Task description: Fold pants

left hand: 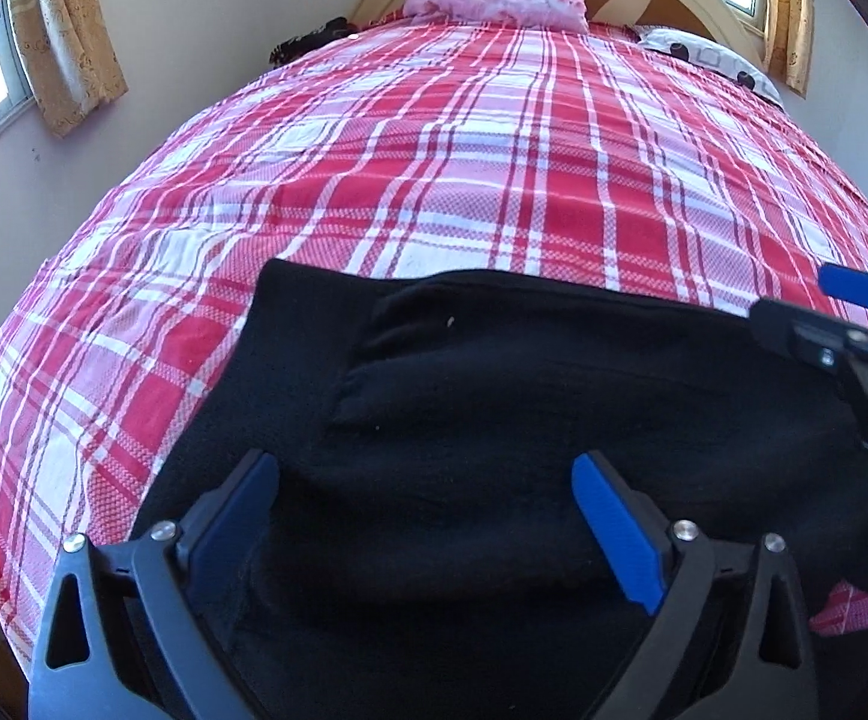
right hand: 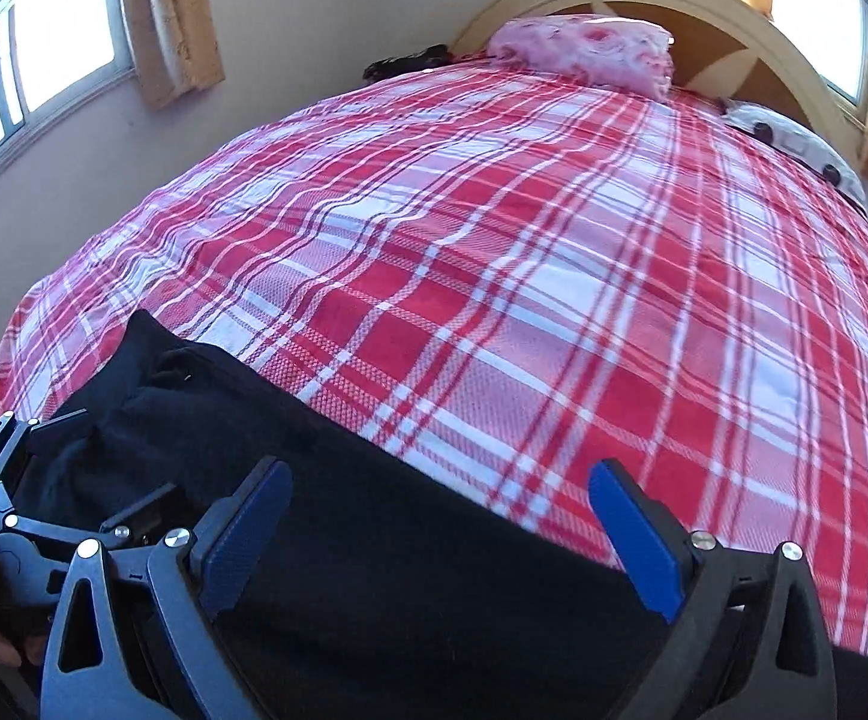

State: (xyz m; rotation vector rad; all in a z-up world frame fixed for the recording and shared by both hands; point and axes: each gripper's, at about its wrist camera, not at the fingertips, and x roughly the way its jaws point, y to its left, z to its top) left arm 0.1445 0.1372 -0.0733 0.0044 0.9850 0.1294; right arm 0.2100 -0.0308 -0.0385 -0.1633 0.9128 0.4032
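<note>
Plaid bedspread (left hand: 434, 180) fills the left wrist view, black pants (left hand: 493, 420) bunched at the near edge, left gripper (left hand: 425, 501) jaws spread above them (nothing pinched). Right wrist view: right gripper (right hand: 439, 510) also spread over the pants; next move is probably grabbing an edge to fold over

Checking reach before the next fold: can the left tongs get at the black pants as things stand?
Probably yes. The left tongs are open right over the black pants on the plaid bedspread, with nothing between. The right tongs are open off to the side, apparently clear.
</note>
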